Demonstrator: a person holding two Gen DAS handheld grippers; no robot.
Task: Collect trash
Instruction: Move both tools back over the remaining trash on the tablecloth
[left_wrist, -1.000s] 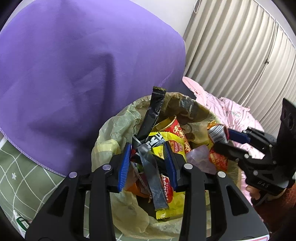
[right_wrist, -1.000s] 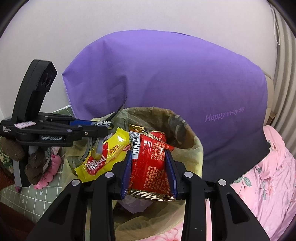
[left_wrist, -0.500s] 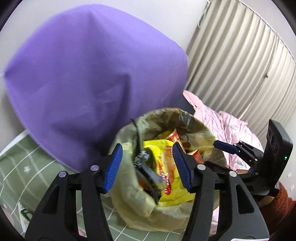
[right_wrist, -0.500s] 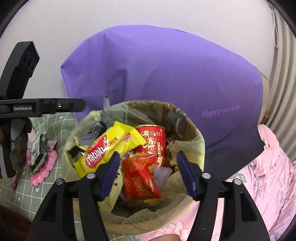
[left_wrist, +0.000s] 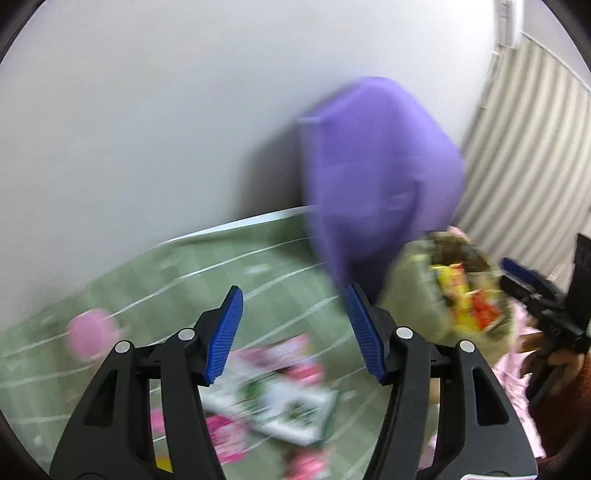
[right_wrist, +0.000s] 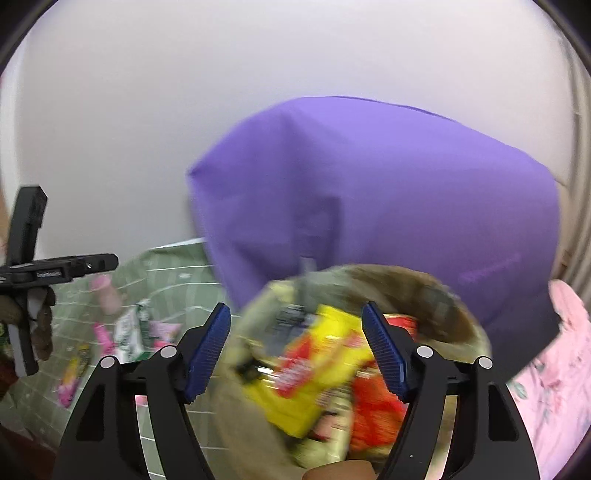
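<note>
A green mat (left_wrist: 207, 273) with a pale grid covers the surface, running up to a plain white wall (left_wrist: 147, 110). At two o'clock in the left wrist view hang ribbed cream curtains (left_wrist: 524, 155), and a big purple cushion (right_wrist: 388, 192) leans on the wall behind the trash bag (right_wrist: 436, 295). Pink floral bedding (right_wrist: 554, 376) shows at four o'clock in the right wrist view.

The bag is a thin yellowish-olive liner, crumpled at the rim, stuffed with wrappers: a yellow snack packet (right_wrist: 317, 373) on top, red wrappers (right_wrist: 376, 402) beside it. It sits in front of the cushion, at three o'clock in the left view, dead centre in the right one.

Loose litter lies on the mat, blurred: a white-and-green packet (left_wrist: 273, 402) at six o'clock in the left view, pink pieces (left_wrist: 225, 435) around it, a pink round thing (left_wrist: 90, 334) at nine o'clock.

The left gripper (left_wrist: 293, 334) has just been opening; its blue pads stand apart over the mat with nothing between them. The right gripper (right_wrist: 297, 354) has just been opening too, jaws spread wide above the bag, gripping nothing; the yellow packet shows in the gap, lying in the bag.
</note>
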